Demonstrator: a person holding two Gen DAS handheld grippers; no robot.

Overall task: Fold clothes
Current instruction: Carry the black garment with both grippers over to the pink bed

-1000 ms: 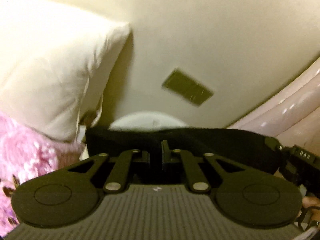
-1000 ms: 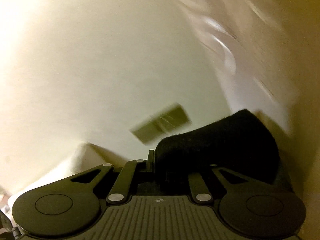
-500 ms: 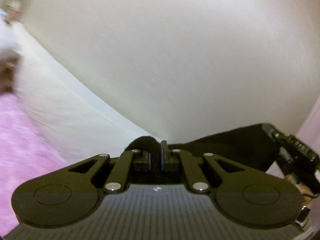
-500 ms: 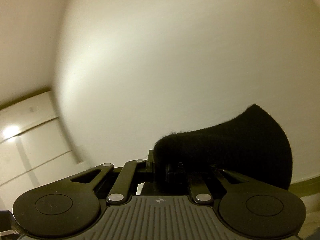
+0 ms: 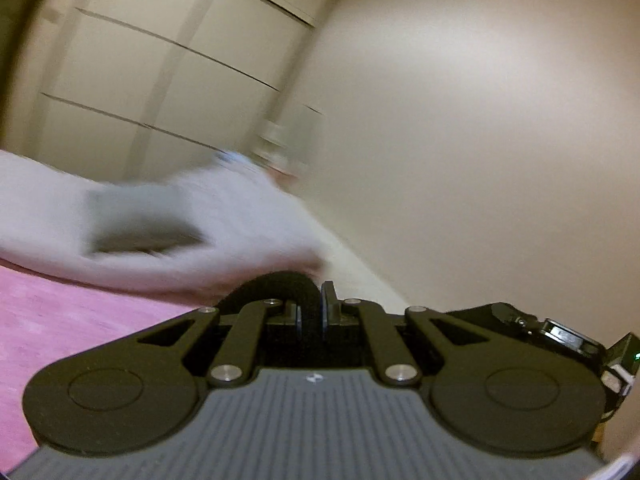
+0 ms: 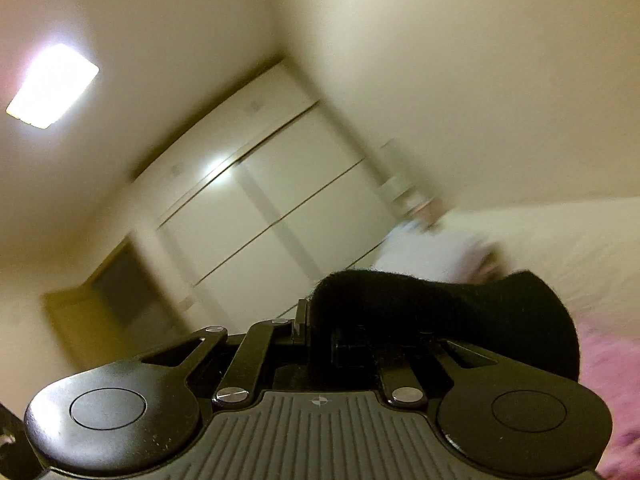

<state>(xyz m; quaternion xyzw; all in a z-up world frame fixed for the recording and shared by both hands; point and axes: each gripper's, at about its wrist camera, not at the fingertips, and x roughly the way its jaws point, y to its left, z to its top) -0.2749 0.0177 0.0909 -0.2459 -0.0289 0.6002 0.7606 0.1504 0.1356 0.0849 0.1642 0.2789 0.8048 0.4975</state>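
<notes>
My left gripper (image 5: 311, 316) is shut on a fold of black garment (image 5: 276, 284) that bulges up between and left of its fingers. My right gripper (image 6: 320, 328) is shut on the same black garment (image 6: 460, 308), which drapes over its right finger and hides it. Both grippers are lifted and tilted, facing the wall and wardrobe. The right gripper's body (image 5: 560, 334) shows at the right edge of the left wrist view. The rest of the garment hangs out of view.
A pink fuzzy bed cover (image 5: 60, 320) lies at lower left, with a blurred white pillow (image 5: 140, 220) on it. It also shows in the right wrist view (image 6: 612, 368). A white wardrobe (image 6: 280, 200), a ceiling light (image 6: 52, 86) and cream walls fill the background.
Both grippers have swung leftward with the black garment still held. The views moved from the plain wall to the wardrobe, pillow and pink cover. The frames are motion-blurred.
</notes>
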